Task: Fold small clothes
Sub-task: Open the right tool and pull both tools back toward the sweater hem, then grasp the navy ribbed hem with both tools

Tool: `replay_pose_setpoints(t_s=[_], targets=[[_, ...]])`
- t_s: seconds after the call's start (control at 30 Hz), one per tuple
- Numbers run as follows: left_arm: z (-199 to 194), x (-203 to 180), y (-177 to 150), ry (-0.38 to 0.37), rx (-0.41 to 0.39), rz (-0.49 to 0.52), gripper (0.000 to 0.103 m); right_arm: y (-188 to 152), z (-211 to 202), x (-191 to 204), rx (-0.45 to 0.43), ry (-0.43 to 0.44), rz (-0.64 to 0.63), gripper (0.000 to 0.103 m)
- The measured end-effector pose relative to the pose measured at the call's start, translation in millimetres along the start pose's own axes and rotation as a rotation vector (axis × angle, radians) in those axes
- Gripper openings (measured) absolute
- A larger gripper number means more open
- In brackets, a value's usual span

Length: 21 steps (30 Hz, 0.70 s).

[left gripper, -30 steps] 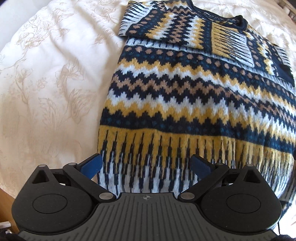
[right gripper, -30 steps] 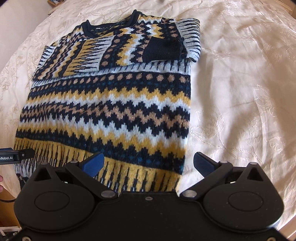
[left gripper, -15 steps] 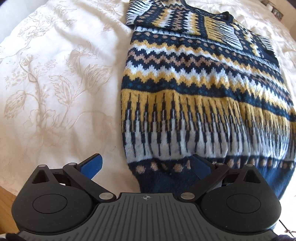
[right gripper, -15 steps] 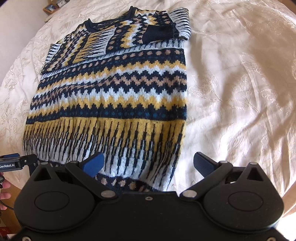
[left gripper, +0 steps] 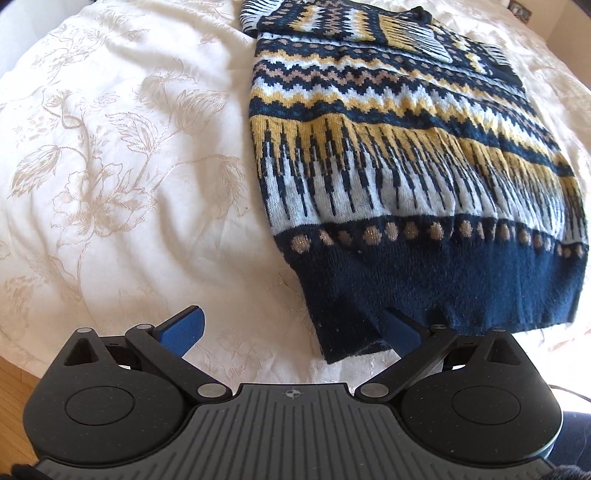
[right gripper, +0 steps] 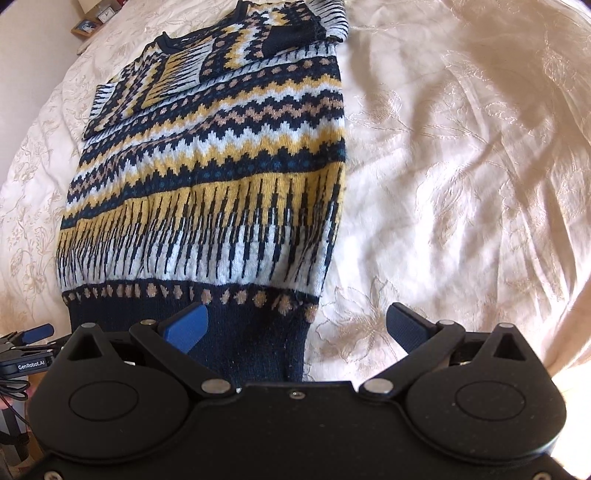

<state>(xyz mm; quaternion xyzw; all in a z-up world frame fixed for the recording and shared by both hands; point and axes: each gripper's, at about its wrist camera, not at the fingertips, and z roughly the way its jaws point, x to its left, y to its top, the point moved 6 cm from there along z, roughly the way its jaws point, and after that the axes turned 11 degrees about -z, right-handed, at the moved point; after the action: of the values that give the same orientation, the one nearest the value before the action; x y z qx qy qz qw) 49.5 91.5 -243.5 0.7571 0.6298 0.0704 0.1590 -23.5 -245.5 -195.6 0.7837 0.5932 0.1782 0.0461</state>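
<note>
A knitted sweater (left gripper: 388, 158) in navy, yellow, white and tan zigzags lies flat on the bed, both sleeves folded across the chest at the far end. It also shows in the right wrist view (right gripper: 221, 177). Its navy hem (left gripper: 443, 291) is nearest to me. My left gripper (left gripper: 291, 328) is open and empty, just in front of the hem's left corner, its right finger beside the hem edge. My right gripper (right gripper: 295, 325) is open and empty over the hem's right corner (right gripper: 266, 347). The left gripper's tip (right gripper: 35, 332) shows at the left edge of the right wrist view.
A cream bedspread (left gripper: 110, 166) with a floral pattern covers the bed and spreads wide on both sides of the sweater, also to its right (right gripper: 461, 166). Wooden floor (left gripper: 11, 387) shows below the bed's near edge. A bedside shelf with small items (right gripper: 88, 22) stands far off.
Both grippers have drawn back toward the near edge of the bed, from over the sweater's lower body to its navy hem. Both stayed open. The sweater has not moved.
</note>
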Motion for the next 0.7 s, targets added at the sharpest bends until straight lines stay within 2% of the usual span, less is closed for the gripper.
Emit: replay_pose_setpoints(t_s=[0.17,0.47,0.7], targets=[[5,-2,-3,-0.02,0.003,0.006,0.103,-10,8,3,0.039,0.024,-0.042,0.102],[20,-22,4,-0.056,0.017,0.032,0.103,-16,19,13,0.032,0.057,-0.127,0.102],[38,-38,8,-0.023,0.04,0.05,0.103,-19,45,21,0.063,0.054,-0.15,0.102]])
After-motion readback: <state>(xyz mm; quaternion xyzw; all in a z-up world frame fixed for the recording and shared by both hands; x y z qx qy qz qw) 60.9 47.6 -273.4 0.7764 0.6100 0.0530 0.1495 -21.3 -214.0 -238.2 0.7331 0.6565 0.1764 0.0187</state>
